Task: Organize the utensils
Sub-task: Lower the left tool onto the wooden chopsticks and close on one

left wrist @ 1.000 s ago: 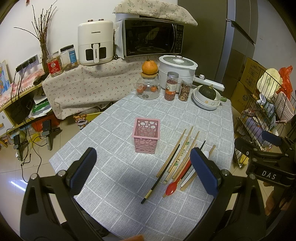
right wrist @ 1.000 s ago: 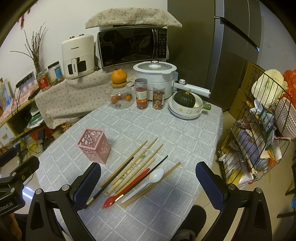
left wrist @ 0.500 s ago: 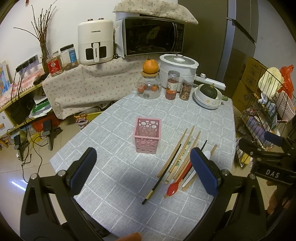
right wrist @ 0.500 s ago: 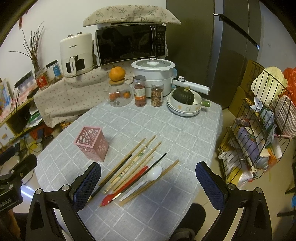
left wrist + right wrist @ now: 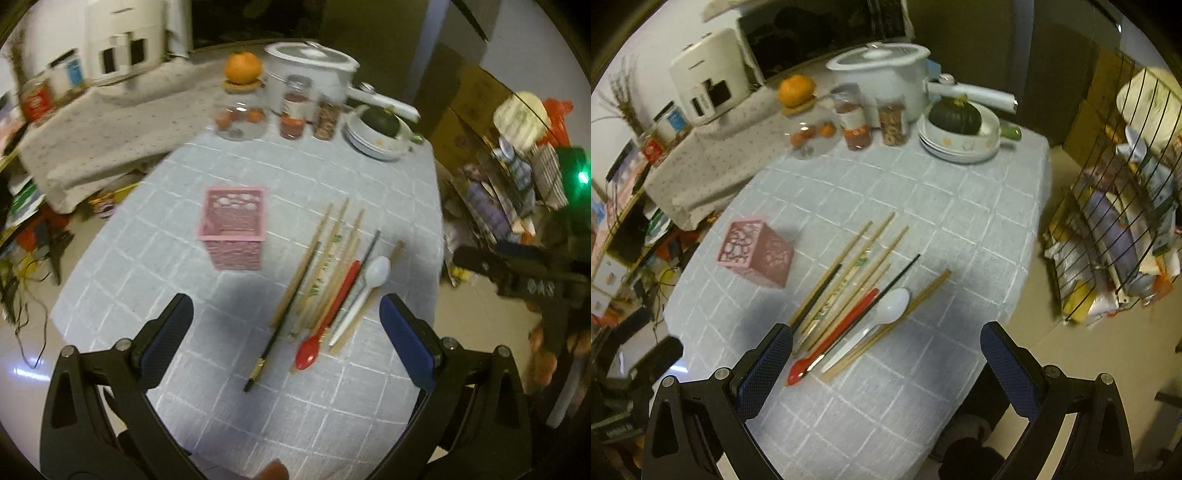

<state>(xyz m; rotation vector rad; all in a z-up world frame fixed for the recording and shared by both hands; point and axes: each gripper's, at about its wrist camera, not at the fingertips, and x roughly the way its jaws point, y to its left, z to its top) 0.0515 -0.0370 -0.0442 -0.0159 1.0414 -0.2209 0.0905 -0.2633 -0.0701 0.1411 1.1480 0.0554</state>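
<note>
A pink perforated holder [image 5: 233, 228] [image 5: 755, 253] stands upright on the grey checked tablecloth. To its right lie several wooden chopsticks [image 5: 328, 248] [image 5: 849, 263], a black chopstick [image 5: 284, 317], a red spoon [image 5: 327, 320] [image 5: 833, 339] and a white plastic spoon [image 5: 364, 291] [image 5: 875, 320], side by side. My left gripper [image 5: 286, 334] is open above the table's near part, with the utensils' near ends between its fingers in view. My right gripper [image 5: 886, 360] is open too, hovering over the spoons' near ends. Neither holds anything.
At the table's far end stand a glass jar with an orange [image 5: 242, 92], two spice jars [image 5: 295, 107], a white pot [image 5: 306, 74] and stacked bowls with a green squash [image 5: 956, 127]. A wire rack [image 5: 1115, 206] stands off the table's right edge.
Both grippers have moved forward and tipped down toward the table, so the utensils and the holder now sit larger and closer. Both stay open.
</note>
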